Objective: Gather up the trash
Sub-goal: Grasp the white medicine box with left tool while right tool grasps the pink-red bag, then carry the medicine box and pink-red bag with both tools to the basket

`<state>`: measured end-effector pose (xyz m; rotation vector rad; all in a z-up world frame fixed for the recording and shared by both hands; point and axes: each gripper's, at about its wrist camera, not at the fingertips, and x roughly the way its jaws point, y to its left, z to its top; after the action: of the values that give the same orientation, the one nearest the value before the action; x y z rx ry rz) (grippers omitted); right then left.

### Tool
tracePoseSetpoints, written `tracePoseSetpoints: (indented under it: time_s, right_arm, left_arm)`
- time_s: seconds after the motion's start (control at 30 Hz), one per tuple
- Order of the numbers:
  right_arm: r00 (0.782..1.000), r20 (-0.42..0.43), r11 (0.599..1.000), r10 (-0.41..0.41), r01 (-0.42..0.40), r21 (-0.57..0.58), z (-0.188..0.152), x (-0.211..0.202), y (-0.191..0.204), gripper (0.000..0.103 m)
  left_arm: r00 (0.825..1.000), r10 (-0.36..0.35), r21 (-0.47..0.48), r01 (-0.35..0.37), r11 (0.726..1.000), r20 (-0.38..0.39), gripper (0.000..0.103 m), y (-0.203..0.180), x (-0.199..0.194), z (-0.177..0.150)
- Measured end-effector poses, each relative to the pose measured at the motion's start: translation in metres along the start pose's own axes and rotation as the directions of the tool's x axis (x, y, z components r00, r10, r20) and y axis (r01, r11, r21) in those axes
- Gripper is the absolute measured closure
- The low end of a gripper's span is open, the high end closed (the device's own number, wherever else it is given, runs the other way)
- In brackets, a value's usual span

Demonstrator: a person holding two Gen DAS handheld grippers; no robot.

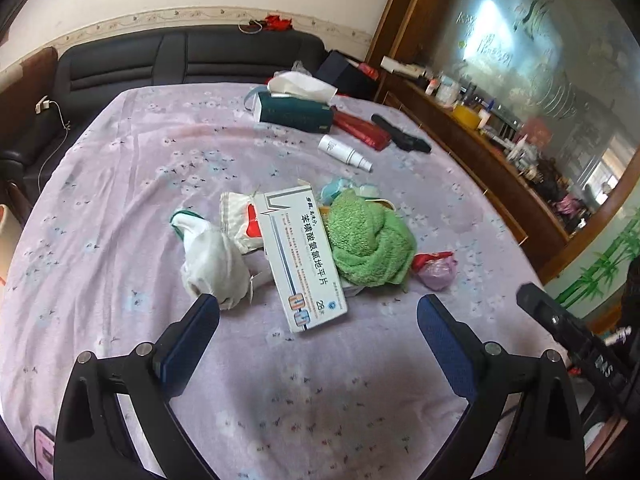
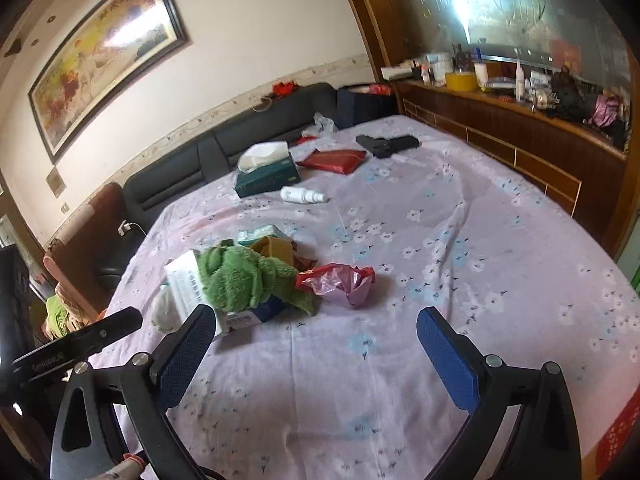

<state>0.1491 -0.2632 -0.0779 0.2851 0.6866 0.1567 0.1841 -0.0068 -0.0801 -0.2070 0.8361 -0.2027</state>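
A pile of trash lies mid-bed: a white medicine box (image 1: 298, 256), a green towel (image 1: 370, 238), a white crumpled bag (image 1: 214, 264), a red-and-white packet (image 1: 240, 220) and a pink-red plastic wrapper (image 1: 436, 268). My left gripper (image 1: 318, 312) is open and empty, just short of the medicine box. In the right wrist view the same pile shows the towel (image 2: 244, 276), the medicine box (image 2: 184, 284), the wrapper (image 2: 340, 280) and a brown carton (image 2: 276, 248). My right gripper (image 2: 316, 322) is open and empty, just in front of the pile.
The bed has a lilac flowered sheet (image 1: 160, 152). At the far end lie a green tissue box (image 1: 294, 114), a red packet (image 1: 362, 130), a white spray bottle (image 1: 344, 152) and a black toy pistol (image 1: 402, 134). A cluttered wooden shelf (image 2: 520, 104) runs along the right; a dark headboard (image 1: 180, 56) behind.
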Motion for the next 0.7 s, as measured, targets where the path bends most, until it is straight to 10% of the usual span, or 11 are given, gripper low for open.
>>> tracePoseSetpoints:
  time_s: [0.33,0.7]
  right_arm:
    - [0.987,-0.156,0.993,0.020,-0.002,0.115,0.018,0.094,-0.029,0.005]
    - [0.965,-0.256,0.982,0.058,-0.009,0.189,0.016,0.138,-0.037,0.043]
  left_arm:
    - [0.993,0.035,-0.032,-0.039,0.999,-0.116,0.022,0.006,0.059,0.016]
    - [0.988,0.044,-0.054,-0.053,0.997,-0.148,0.049,0.019,0.072,0.024]
